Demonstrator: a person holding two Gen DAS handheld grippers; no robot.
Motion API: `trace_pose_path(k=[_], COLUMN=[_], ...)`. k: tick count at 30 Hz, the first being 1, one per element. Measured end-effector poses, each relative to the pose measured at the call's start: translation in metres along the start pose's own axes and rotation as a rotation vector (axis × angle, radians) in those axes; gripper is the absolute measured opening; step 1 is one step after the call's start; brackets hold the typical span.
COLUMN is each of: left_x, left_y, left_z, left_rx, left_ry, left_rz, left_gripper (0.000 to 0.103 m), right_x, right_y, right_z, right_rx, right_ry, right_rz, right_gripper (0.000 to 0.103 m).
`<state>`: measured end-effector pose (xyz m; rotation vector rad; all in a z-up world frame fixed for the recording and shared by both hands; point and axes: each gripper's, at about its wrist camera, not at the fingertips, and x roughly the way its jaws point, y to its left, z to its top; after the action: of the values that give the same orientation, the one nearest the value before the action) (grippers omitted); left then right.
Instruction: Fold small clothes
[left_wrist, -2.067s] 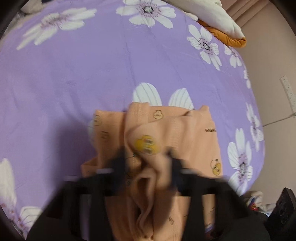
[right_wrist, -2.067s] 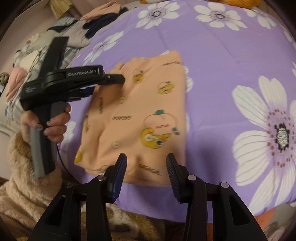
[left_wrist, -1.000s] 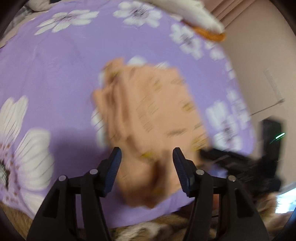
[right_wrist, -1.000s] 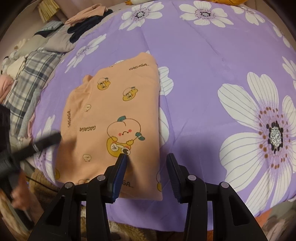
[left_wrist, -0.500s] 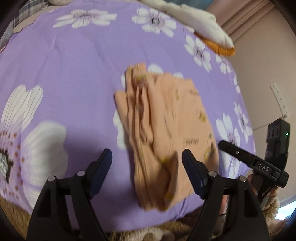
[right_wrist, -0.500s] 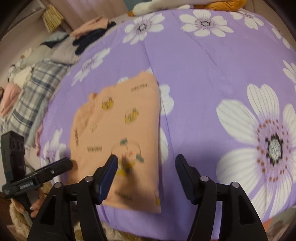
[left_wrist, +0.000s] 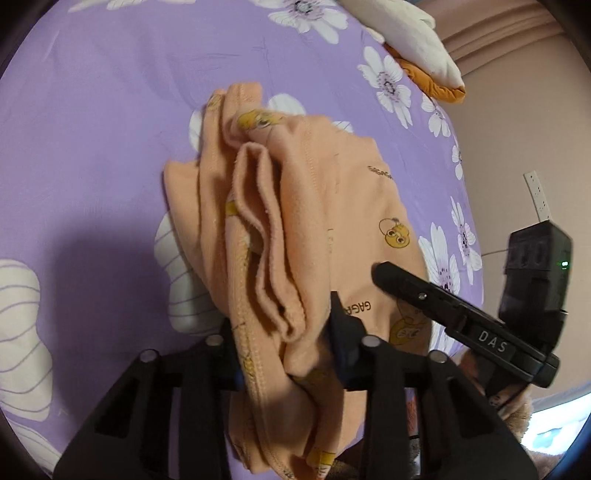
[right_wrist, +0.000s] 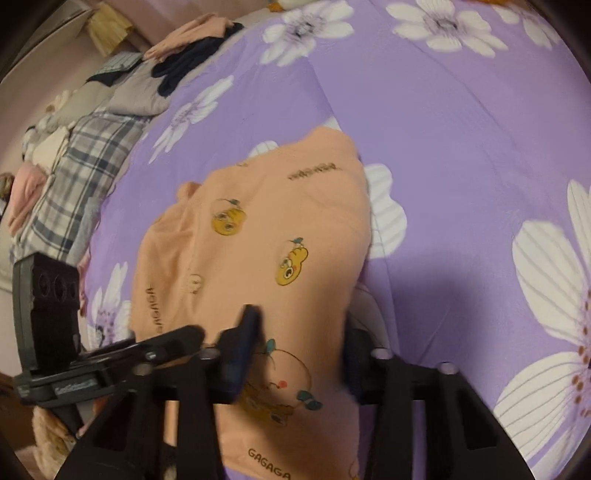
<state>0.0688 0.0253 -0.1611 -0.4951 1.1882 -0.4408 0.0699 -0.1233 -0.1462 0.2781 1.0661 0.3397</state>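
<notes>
both grippers, left gripper (left_wrist: 284, 332) and right gripper (right_wrist: 299, 350), have just closed their fingers on the near edge of the peach garment (right_wrist: 258, 240); its length runs away across the bed (right_wrist: 461, 129).

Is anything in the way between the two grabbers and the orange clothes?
Nothing visible is. The left gripper has just closed on the bunched near edge of the orange garment, and the right gripper has just closed across its near end. Both hold the cloth directly.
</notes>
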Motion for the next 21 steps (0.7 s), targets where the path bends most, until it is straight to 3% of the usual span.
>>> trace_pose_path(k=[6,13,17,21], left_x=[-0.026,-0.022,0.011,0.042], left_y=[-0.040,-0.080,-0.078,-0.070], left_z=[0.003,0.033,0.053,0.061], left_rx=[0.119,0.235,0.229,0.206], left_ry=[-0.081,-0.171,-0.142,-0.087], left_rz=[-0.010,-0.011,0.021,0.079], left_gripper=[0.028,0.028,0.029,0.029], right_x=[-0.042,-0.074,-0.060,-0.026], right_y=[0.012,-0.005,-0.023,-0.041], right_z=[0.009,0.036,0.051,0.057], right_rx=[-0.060,-0.067,-0.044,0.002], right_ry=[-0.105,-0.226,-0.225,-0.157], right_rz=[0.028,-0.010,-0.040,-0.054], right_gripper=[0.027,0.027,0.027,0.027])
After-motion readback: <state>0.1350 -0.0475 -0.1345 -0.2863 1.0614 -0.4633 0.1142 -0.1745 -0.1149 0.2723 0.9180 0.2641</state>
